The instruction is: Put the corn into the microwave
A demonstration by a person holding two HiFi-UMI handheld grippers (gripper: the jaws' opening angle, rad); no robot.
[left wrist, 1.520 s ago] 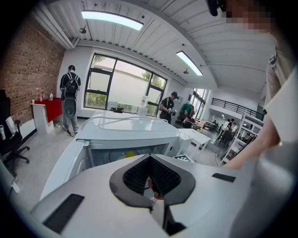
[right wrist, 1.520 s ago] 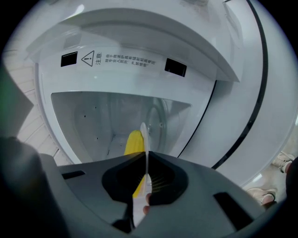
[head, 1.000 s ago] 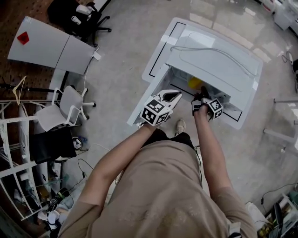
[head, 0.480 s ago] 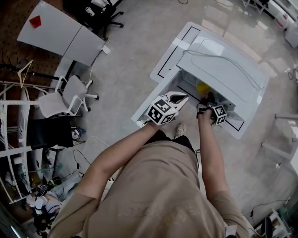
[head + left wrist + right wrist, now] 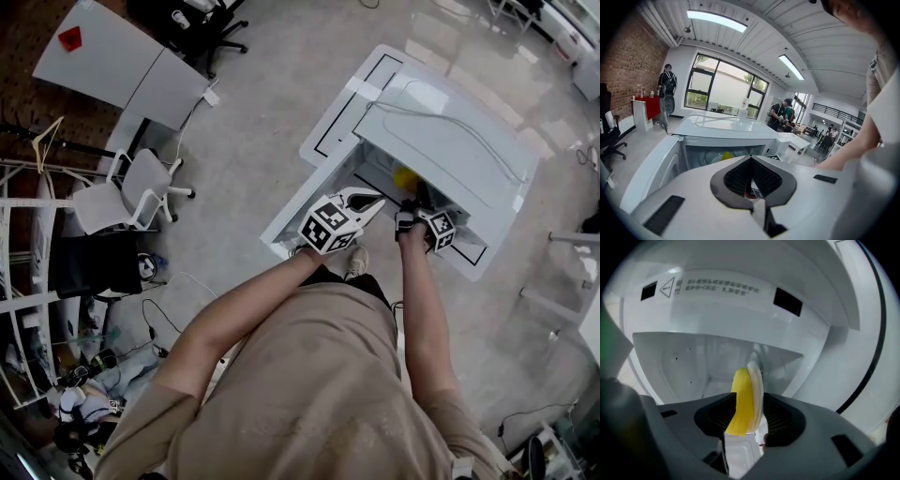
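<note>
Since the earlier frames: the right gripper (image 5: 749, 422) has just been opening its jaws. Both hands otherwise sit where they were, at the microwave's mouth.

Nearest: the person's beige shirt (image 5: 319, 384), with two bare forearms reaching forward and down. A pale shoe (image 5: 357, 262) shows between the arms.

Next, the left gripper (image 5: 751, 171), white-bodied with a marker cube, is held over the open door just left of the right one. Its jaws are clenched together with nothing between them.

The right gripper pokes into the oven's opening. Its jaws are released and spread. The yellow piece of corn with a pale side (image 5: 743, 399) stands on end between the pads, not squeezed. Cannot tell whether its lower end rests on the cavity floor. In the head view the yellow shows just inside the opening.

Beyond: white microwave oven (image 5: 455, 141), with its white door (image 5: 305, 202) swung wide to the left in the head view. The white cavity wall (image 5: 679, 366) lies behind the corn, and a printed warning strip (image 5: 717, 286) runs above the opening. The oven stands on a white bench with a black outline (image 5: 345, 105).

Farther: grey concrete floor (image 5: 253, 112), white swivel chair (image 5: 136, 192) and pale grey desks (image 5: 112, 70) at upper left. The left gripper view adds a brick wall (image 5: 623, 75), a large window (image 5: 722, 91) and a person standing (image 5: 667, 89) beside it.
</note>
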